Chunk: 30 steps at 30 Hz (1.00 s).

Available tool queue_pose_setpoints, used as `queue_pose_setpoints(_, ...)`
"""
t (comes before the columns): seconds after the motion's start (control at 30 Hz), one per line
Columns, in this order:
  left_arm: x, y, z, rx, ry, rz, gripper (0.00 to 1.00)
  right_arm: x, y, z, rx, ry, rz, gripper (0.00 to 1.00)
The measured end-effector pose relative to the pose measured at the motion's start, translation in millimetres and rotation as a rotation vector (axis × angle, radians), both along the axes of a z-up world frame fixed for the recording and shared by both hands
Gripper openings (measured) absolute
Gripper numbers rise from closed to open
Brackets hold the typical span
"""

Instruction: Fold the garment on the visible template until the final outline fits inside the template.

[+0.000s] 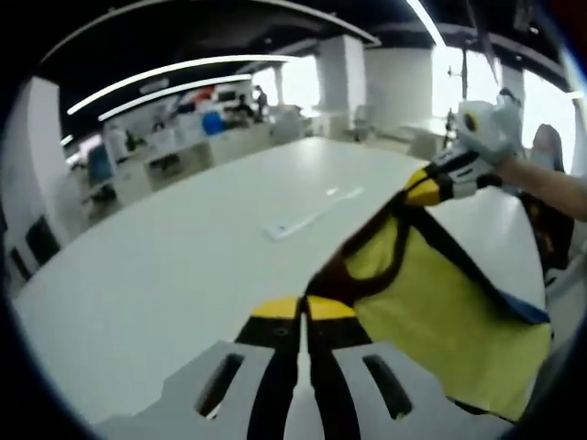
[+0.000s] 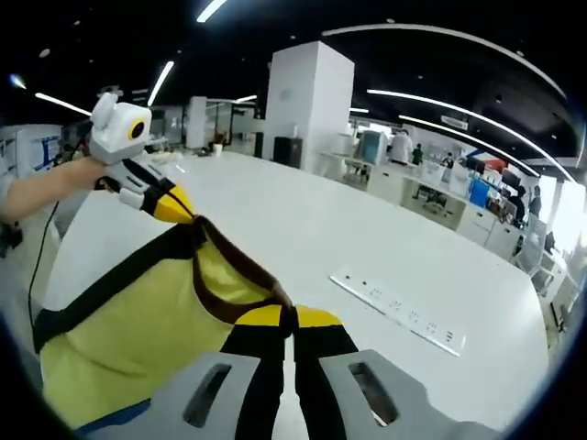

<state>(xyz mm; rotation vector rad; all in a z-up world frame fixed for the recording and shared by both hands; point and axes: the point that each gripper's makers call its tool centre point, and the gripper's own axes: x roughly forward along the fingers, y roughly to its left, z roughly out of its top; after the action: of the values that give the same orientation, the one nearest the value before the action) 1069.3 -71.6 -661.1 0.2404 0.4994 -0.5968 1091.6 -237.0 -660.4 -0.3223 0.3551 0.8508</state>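
1. Left gripper view: at the bottom centre, the left gripper point(image 1: 304, 310) has its yellow-tipped jaws pressed together on the dark collar edge of a yellow garment point(image 1: 440, 321).
2. The garment hangs in the air in the lower right of that frame, above a white table point(image 1: 183, 247). It is stretched up toward the right gripper point(image 1: 425, 188), seen at upper right and held in a person's hand, which pinches the far end of the same dark edge.
3. Right gripper view: at the bottom centre, the right gripper's jaws are clenched on the collar, and the garment sags into the lower left.
4. A white power strip point(image 2: 399, 310) lies on the table at centre right.
5. Judged from its droop, the cloth is light, soft and limp. It will likely sag wherever unsupported, so holding it at the collar corners or shoulders should keep it spread.
6. I cannot make out a template.
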Motion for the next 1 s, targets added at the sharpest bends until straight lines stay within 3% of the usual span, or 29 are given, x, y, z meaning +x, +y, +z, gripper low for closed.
queue_pose_setpoints(0.4, 14.4, -6.6, -46.8, 0.008, 0.037, 0.027, 0.00, 17.8, 1.7, -48.7, -0.069, 0.014, -0.008, 0.02)
queue_pose_setpoints(0.9, 29.2, -11.3, -92.7, 0.127, 0.056, 0.011, 0.00, 32.0, 3.8, -91.4, -0.157, 0.009, 0.002, 0.02)
queue_pose_setpoints(1.0, 32.5, -9.8, -91.8, 0.139, 0.049, 0.004, 0.00, 32.9, 3.9, -97.0, -0.155, 0.017, 0.000, 0.02)
